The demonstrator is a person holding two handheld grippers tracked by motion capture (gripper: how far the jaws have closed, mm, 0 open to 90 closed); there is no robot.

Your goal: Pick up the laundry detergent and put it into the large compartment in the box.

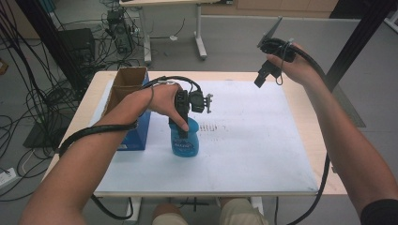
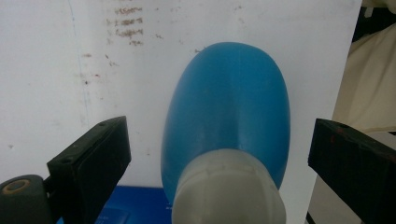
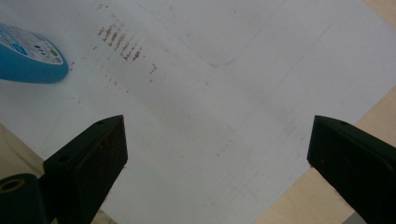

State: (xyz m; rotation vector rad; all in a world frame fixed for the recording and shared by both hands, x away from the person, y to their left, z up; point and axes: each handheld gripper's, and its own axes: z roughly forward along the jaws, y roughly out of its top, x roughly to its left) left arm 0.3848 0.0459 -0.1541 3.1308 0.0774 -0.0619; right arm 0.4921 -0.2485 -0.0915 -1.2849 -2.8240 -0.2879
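Observation:
A blue bottle (image 1: 185,140) with a grey-white cap (image 2: 229,189) stands upright on the white sheet (image 1: 244,150). My left gripper (image 1: 182,123) hangs straight over it, open, its black jaws spread wide on either side of the bottle's neck (image 2: 224,116) without touching. My right gripper (image 1: 260,77) is held high over the table's far right, open, with nothing between its jaws; it looks down on the sheet (image 3: 224,93) and the bottle's base (image 3: 30,56).
An open cardboard box with blue sides (image 1: 129,110) stands left of the bottle, close to my left forearm. Brown smudges (image 1: 213,126) mark the sheet. The wooden table edge (image 1: 300,103) runs along the right. Cables and desk legs lie beyond the table.

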